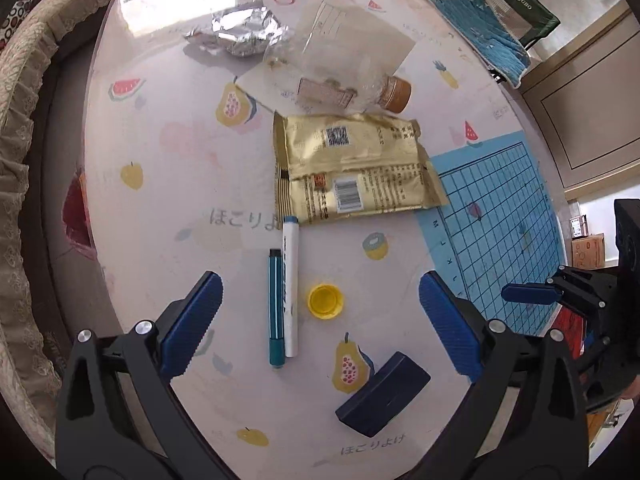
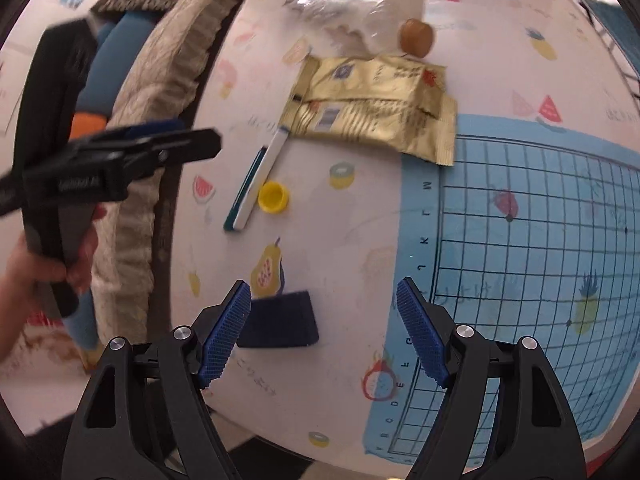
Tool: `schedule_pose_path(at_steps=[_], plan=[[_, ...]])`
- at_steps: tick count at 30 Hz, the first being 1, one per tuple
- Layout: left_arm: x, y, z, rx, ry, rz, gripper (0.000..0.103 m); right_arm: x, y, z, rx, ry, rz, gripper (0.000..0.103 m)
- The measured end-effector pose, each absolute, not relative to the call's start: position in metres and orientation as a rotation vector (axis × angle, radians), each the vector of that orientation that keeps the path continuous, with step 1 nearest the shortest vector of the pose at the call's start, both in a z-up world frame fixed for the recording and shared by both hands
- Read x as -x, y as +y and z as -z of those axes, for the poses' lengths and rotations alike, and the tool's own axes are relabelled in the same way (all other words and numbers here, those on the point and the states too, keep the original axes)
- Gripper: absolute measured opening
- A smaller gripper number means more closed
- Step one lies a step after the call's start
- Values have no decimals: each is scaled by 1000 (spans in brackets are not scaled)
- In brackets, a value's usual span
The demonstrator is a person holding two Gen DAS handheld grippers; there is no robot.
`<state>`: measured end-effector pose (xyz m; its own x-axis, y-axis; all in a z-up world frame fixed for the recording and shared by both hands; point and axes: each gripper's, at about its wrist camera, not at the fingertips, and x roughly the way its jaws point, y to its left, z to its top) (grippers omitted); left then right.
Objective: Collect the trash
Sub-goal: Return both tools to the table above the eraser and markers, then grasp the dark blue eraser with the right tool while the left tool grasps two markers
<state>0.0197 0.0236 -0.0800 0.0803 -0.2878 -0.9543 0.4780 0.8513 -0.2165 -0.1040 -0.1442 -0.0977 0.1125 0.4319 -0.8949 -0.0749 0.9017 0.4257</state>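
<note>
On the round fruit-print table lie a gold snack wrapper [image 1: 352,168] [image 2: 372,108], a clear plastic bottle with a brown cap [image 1: 352,76] [image 2: 416,38], a crumpled foil wrapper [image 1: 244,32] and a yellow bottle cap [image 1: 326,300] [image 2: 273,197]. My left gripper [image 1: 320,300] hangs open above the table, its blue pads either side of the yellow cap and two pens [image 1: 284,292] [image 2: 256,184]. My right gripper [image 2: 324,316] is open too, empty, over the table's near part beside a dark blue block [image 2: 280,320] [image 1: 382,394].
A blue grid mat [image 2: 540,264] [image 1: 504,232] covers the table's right side. A lace-edged cushion or chair back [image 1: 24,120] [image 2: 160,120] curves along the left. A folded blue cloth [image 1: 480,36] lies at the far right edge. A hand [image 2: 40,268] holds the left gripper's handle.
</note>
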Motion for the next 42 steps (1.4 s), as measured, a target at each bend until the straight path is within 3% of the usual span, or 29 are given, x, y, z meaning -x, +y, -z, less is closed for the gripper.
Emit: schedule_pose_path(at_steps=[10, 17, 21, 24, 35, 37, 41, 42], plan=[[-9, 40, 132, -219, 1415, 522, 96, 128, -77, 120, 114, 1389, -718, 78], [-5, 51, 151, -231, 1387, 596, 95, 151, -20, 134, 570, 1232, -965, 78], [-6, 46, 159, -276, 1381, 614, 85, 160, -6, 149, 743, 1191, -1049, 78], [-8, 42, 161, -288, 1367, 628, 77, 163, 2, 156, 789, 1179, -1065, 78], [16, 35, 162, -443, 1326, 714, 75, 173, 2, 161, 843, 1162, -1088, 67], [18, 33, 162, -473, 1312, 719, 70, 174, 1, 160, 835, 1163, -1082, 63], [17, 37, 159, -489, 1287, 720, 51, 171, -5, 156, 792, 1184, -1062, 59], [20, 38, 159, -500, 1283, 725, 51, 169, -7, 154, 778, 1191, -1055, 58]])
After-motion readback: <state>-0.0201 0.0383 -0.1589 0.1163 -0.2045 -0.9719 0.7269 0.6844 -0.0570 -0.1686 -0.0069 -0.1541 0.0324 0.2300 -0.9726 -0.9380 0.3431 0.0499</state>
